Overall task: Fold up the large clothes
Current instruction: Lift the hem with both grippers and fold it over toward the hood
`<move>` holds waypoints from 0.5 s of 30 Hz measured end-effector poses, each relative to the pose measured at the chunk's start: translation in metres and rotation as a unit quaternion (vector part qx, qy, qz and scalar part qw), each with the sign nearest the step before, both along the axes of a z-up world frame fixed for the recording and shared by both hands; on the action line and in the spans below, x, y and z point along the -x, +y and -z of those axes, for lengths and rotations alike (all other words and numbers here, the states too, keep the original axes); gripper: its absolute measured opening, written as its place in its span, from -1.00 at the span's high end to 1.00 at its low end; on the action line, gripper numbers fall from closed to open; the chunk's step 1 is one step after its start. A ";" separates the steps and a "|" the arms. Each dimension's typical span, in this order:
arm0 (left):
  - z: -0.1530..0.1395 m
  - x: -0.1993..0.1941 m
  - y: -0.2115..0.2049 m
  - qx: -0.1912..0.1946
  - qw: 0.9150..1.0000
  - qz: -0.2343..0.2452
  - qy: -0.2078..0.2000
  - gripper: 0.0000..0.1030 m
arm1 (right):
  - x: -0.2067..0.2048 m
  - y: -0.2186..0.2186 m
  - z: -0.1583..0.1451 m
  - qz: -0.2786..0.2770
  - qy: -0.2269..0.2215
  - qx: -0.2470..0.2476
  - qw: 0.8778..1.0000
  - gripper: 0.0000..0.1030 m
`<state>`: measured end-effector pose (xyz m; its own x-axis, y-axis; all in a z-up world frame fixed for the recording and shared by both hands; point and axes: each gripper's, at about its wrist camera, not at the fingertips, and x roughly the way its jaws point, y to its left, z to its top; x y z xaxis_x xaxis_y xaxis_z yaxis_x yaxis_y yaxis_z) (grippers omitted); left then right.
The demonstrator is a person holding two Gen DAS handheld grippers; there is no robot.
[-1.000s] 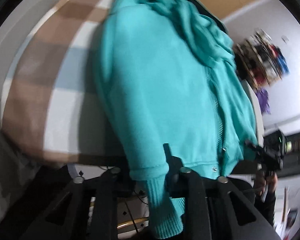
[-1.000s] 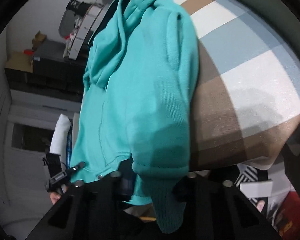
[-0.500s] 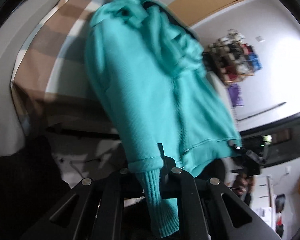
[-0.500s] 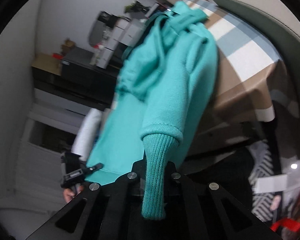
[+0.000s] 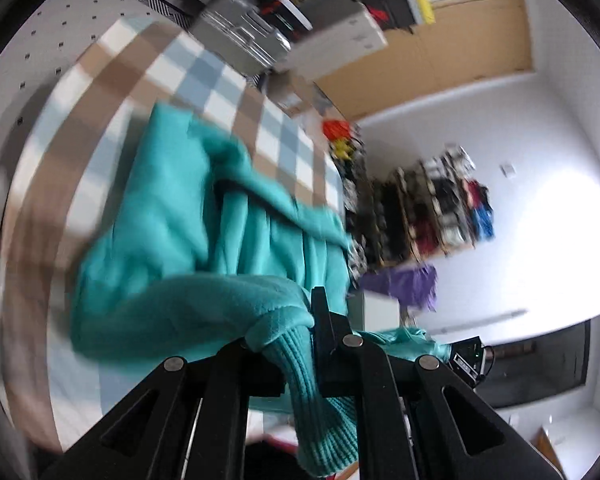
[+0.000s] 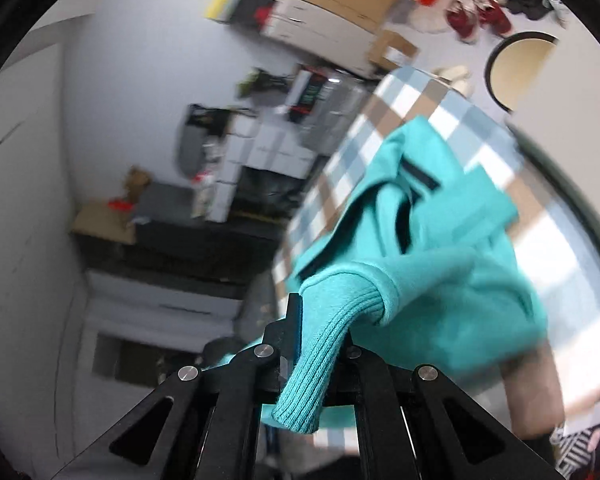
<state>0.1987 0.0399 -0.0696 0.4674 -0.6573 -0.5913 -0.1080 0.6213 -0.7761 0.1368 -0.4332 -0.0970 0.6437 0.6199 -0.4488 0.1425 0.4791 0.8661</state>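
Note:
A teal zip hoodie [image 5: 188, 240] lies bunched on the checked tablecloth [image 5: 112, 92]; it also shows in the right wrist view [image 6: 452, 248]. My left gripper [image 5: 296, 344] is shut on one ribbed sleeve cuff [image 5: 320, 408], which hangs down between the fingers. My right gripper [image 6: 320, 336] is shut on the other ribbed cuff [image 6: 312, 376]. Both sleeves are lifted above the garment's body. The hoodie's hem hangs off the near table edge.
The checked cloth [image 6: 400, 112] covers a table. Boxes and cases [image 5: 284, 28] stand beyond its far end. A cluttered shelf [image 5: 432, 208] and a purple cloth [image 5: 404, 284] are at the right. Dark cabinets and white drawers [image 6: 260, 148] stand at the left in the right wrist view.
Both grippers have swung up and forward over the table, carrying the cuffs. The hoodie, which hung stretched off the table edge, is now bunched on the cloth. Both views are motion-blurred.

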 end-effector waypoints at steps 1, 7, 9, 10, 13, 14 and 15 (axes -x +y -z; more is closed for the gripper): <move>0.005 -0.017 0.003 0.003 1.000 -0.018 0.014 0.90 | -0.023 -0.003 0.001 0.011 0.017 0.003 1.000 0.91; 0.073 -0.084 0.025 0.003 0.991 -0.073 0.109 0.90 | -0.154 -0.005 0.030 0.044 0.107 0.057 0.992 0.91; 0.095 -0.097 0.027 -0.002 0.989 -0.068 0.131 0.90 | -0.179 -0.004 0.057 0.076 0.136 0.090 0.984 0.91; 0.105 -0.104 0.027 -0.011 0.988 -0.066 0.143 0.90 | -0.185 -0.004 0.067 0.070 0.144 0.090 0.983 0.91; 0.120 -0.118 0.026 -0.002 0.986 -0.049 0.161 0.89 | -0.204 -0.001 0.096 0.061 0.149 0.069 0.985 0.85; 0.124 -0.118 0.029 0.007 0.984 -0.053 0.167 0.88 | -0.206 -0.003 0.101 0.057 0.144 0.059 0.986 0.85; 0.125 -0.119 0.032 0.020 0.983 -0.056 0.176 0.87 | -0.207 -0.007 0.105 0.054 0.138 0.047 0.988 0.85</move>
